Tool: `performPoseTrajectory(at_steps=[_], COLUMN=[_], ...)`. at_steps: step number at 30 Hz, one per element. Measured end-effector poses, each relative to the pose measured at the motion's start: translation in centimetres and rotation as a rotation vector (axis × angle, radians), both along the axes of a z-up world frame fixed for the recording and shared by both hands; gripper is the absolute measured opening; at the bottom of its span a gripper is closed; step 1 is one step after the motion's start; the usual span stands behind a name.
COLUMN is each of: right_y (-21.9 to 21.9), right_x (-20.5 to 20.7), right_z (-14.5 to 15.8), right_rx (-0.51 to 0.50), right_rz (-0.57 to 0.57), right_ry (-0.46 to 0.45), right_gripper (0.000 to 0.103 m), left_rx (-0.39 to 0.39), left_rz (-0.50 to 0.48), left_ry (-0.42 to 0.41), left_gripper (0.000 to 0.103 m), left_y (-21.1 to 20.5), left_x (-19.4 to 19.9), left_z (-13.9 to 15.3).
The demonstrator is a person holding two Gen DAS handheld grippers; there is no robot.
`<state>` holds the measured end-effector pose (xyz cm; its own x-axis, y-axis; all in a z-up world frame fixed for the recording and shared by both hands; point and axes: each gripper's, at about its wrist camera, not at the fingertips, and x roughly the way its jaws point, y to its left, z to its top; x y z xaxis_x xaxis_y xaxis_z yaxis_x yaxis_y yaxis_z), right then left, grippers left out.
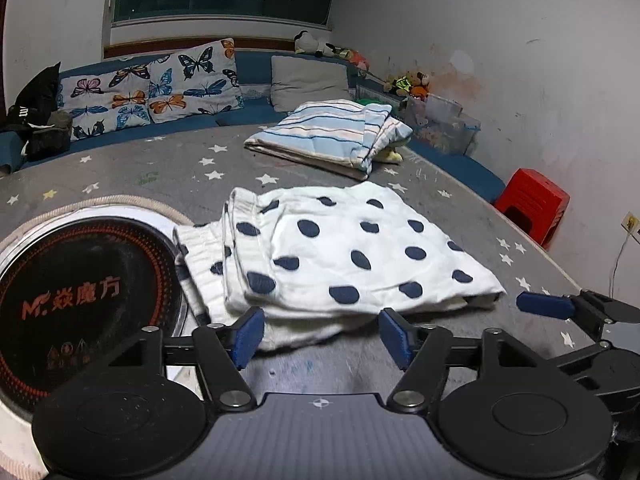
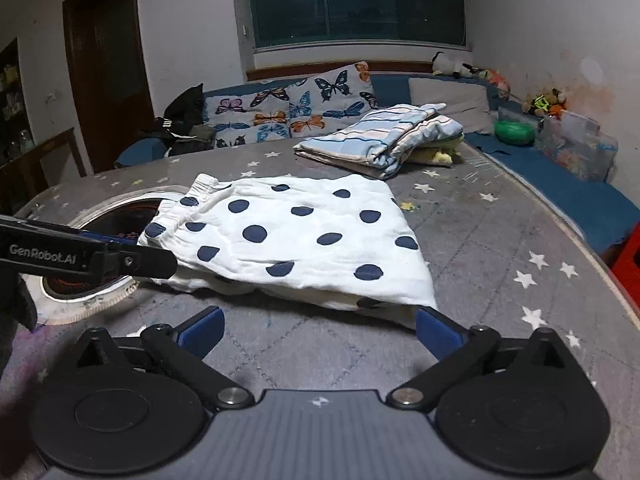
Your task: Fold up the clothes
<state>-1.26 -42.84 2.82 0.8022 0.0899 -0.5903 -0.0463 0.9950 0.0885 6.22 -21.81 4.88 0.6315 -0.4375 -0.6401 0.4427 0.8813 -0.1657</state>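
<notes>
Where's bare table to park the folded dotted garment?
Free: grey star-print tablecloth right of white navy-dotted garment, up to striped folded stack; also near strip before it. Crowded: left, round black induction cooktop.

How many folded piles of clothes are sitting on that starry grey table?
2. The polka-dot garment lies near the front, just ahead of both open tools. The striped bundle sits farther back toward the sofa, with something yellow under it, so more pieces may be hidden there.

Dotted garment (image 1: pixel 344 252) lies on table (image 1: pixel 168 164), striped stack (image 1: pixel 332 132) behind it, round cooker (image 1: pixel 80 292) left
</notes>
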Motion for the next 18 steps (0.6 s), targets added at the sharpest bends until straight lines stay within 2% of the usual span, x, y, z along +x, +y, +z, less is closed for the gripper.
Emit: performPoseTrajectory(at_steps=[11, 18], right_y=[0.5, 0.7], right_x=[-0.6, -0.7], right_z=[0.0, 0.0], right_rx=[-0.019, -0.026], right_rz=[-0.016, -0.026], right_ry=[0.013, 0.013], right_gripper=[0.103, 0.103], left_rx=[0.016, 0.019], left_rz=[0.012, 0.009], left_ry=[0.004, -0.009], left_gripper=[0.084, 0.09], left_y=[0.4, 0.4], left_x=[-1.3, -1.8], left_z=[-0.5, -0.4])
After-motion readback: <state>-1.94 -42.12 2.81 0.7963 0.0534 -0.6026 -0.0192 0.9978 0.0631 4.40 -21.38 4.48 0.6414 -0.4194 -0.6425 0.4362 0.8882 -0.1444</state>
